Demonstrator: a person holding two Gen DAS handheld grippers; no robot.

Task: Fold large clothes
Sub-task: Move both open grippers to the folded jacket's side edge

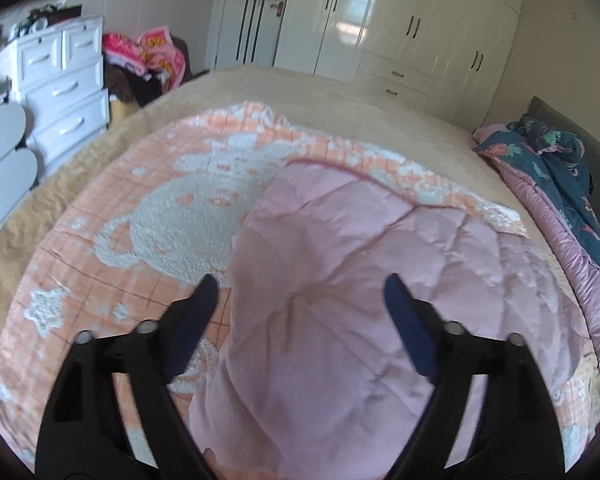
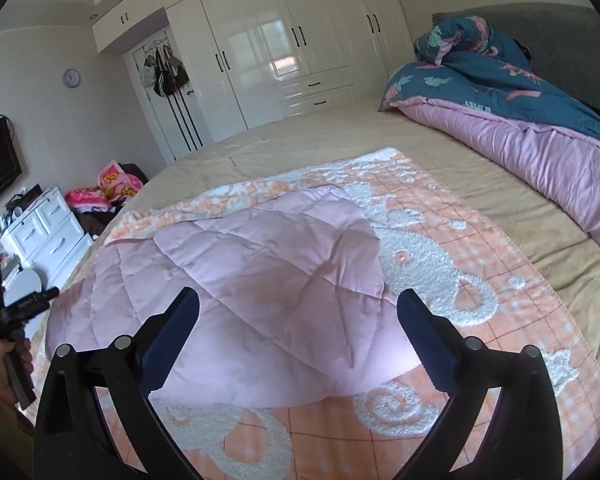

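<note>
A pink quilted garment (image 1: 340,280) lies spread on an orange-and-white patterned blanket (image 1: 140,216) on the bed. My left gripper (image 1: 300,288) is open and empty, hovering over the garment's left part. In the right wrist view the same garment (image 2: 260,280) lies on the blanket (image 2: 480,264), and my right gripper (image 2: 298,304) is open and empty above the garment's near edge. The left gripper's handle shows held in a hand at the left edge of the right wrist view (image 2: 12,320).
A tan bedsheet (image 2: 340,140) covers the bed. A blue floral and pink duvet (image 2: 520,120) is piled by the grey headboard. White wardrobes (image 2: 280,40) line the far wall. A white drawer unit (image 1: 64,92) and a pile of clothes (image 1: 144,56) stand beside the bed.
</note>
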